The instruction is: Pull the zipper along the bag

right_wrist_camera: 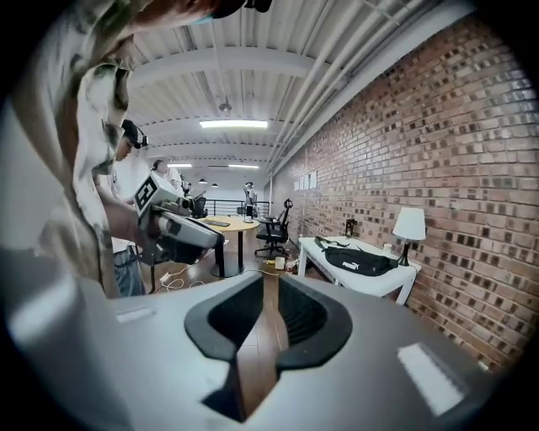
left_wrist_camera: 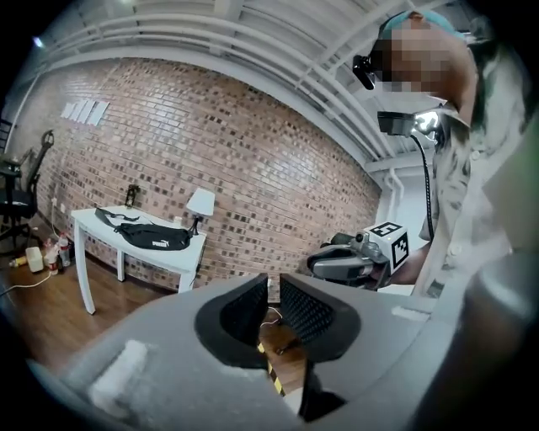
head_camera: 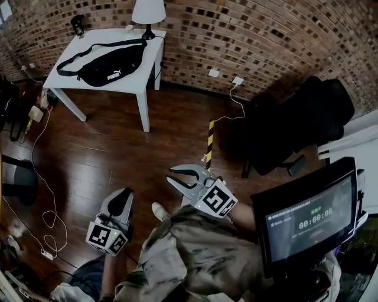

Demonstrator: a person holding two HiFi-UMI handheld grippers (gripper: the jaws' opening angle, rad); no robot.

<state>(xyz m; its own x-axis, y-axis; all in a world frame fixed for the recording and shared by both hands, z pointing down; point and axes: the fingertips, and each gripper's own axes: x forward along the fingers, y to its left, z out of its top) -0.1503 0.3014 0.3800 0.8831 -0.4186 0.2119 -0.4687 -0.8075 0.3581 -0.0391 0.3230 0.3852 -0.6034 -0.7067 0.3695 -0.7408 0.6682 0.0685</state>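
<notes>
A black waist bag [head_camera: 109,66] with a white logo lies on the white table [head_camera: 71,79] against the brick wall, far across the room. It also shows as the bag [left_wrist_camera: 152,238] and the bag [right_wrist_camera: 360,263] in the two gripper views. My left gripper [head_camera: 124,194] is held low by the person's body. Its jaws [left_wrist_camera: 274,295] are closing, with a narrow gap and nothing between them. My right gripper [head_camera: 177,175] hangs beside it, jaws [right_wrist_camera: 268,295] apart and empty. Neither gripper is near the bag.
A white lamp [head_camera: 147,12] stands at the table's back edge. A black office chair [head_camera: 295,130] sits at the right. A screen [head_camera: 310,215] with a timer is at the person's right side. Cables [head_camera: 44,177] trail over the wood floor at the left.
</notes>
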